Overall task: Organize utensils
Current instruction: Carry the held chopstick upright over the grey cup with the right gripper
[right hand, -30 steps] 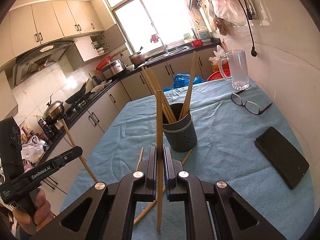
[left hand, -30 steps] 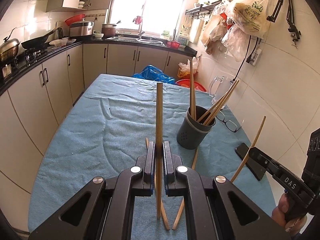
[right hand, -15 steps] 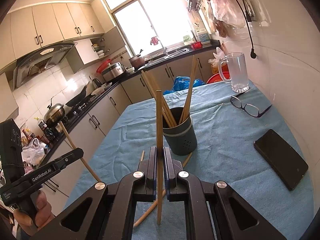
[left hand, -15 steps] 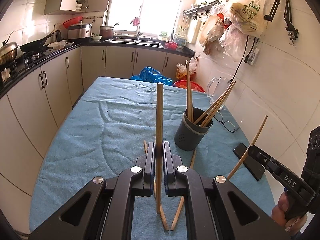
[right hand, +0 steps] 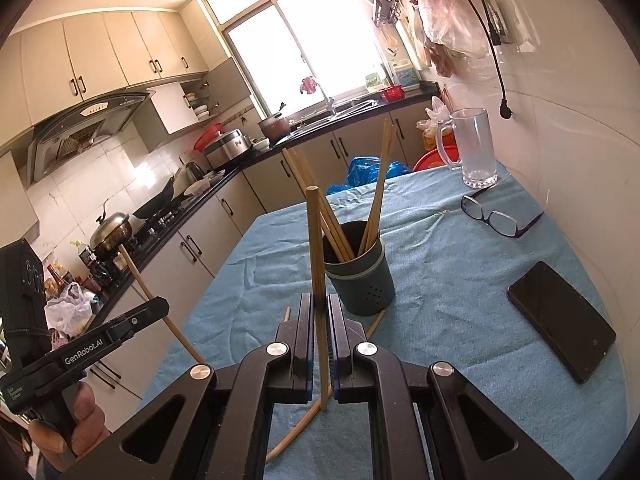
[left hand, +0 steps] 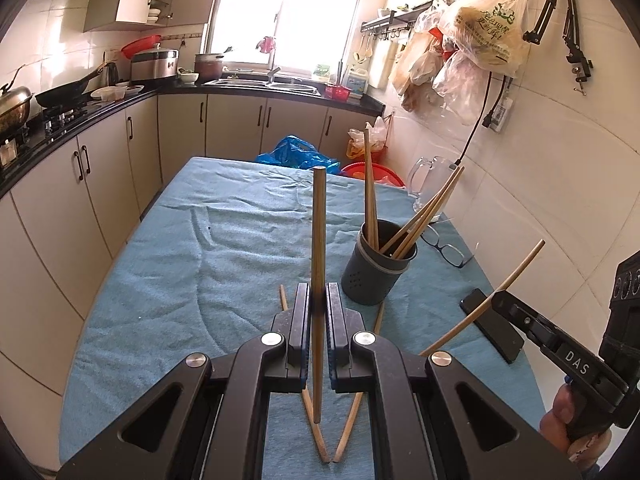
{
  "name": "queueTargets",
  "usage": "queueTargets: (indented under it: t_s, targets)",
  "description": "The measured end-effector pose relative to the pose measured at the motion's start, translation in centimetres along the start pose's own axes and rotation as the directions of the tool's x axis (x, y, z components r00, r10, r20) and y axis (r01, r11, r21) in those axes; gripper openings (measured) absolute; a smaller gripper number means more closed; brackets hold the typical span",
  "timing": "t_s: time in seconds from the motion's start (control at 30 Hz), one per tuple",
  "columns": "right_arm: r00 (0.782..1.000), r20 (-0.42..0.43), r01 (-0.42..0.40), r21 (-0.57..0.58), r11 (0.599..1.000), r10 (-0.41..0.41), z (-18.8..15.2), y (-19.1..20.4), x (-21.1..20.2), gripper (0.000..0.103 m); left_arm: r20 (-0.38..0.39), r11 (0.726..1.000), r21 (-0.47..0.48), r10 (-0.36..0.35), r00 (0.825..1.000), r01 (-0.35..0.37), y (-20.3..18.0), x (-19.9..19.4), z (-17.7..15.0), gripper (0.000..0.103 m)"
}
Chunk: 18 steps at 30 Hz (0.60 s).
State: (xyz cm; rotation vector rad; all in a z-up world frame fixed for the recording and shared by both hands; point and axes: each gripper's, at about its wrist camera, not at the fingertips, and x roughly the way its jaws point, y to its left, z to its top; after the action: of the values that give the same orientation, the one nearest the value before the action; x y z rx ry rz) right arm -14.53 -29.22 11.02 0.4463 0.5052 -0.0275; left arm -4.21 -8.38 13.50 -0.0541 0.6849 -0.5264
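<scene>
- Left gripper [left hand: 318, 304]: jaws clenched on one wooden chopstick [left hand: 318, 240], held near upright; its top rises well above the fingers and its lower end hangs just above the cloth.
- Right gripper [right hand: 319, 312]: jaws clamped on a second chopstick [right hand: 314, 248], also near upright, its lower tip close over the cloth.
- Each tool shows in the other's view: the right one at the right edge of the left view, gripped by a hand [left hand: 568, 420], its stick slanting up to the right; the left one at the left edge of the right view, in a hand [right hand: 80, 420].
- Loose chopsticks [left hand: 352, 412]: two lie on the cloth under the left gripper, their near ends meeting in a V, far ends reaching toward the holder's base.
- Utensil holder [left hand: 376, 272]: dark grey cup, upright on the blue tablecloth [left hand: 180, 280], just beyond both grippers; several chopsticks stand in it, leaning apart.
- Right of holder: eyeglasses [right hand: 496, 216], a black phone [right hand: 560, 320] lying flat, a clear glass mug [right hand: 476, 148] at the far corner.
- Beyond the table: kitchen counter, sink, bright window.
</scene>
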Motion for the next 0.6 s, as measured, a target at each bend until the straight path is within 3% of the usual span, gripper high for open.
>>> queueTargets:
  t_s: [0.6]
  targets:
    - [0.999,0.043,-0.002,-0.001,1.000,0.002,2.0,0.2,-1.2,0.006,-0.003,0.999,0.033,-0.028,1.000,0.029,-1.8,0.5,2.0,0.006]
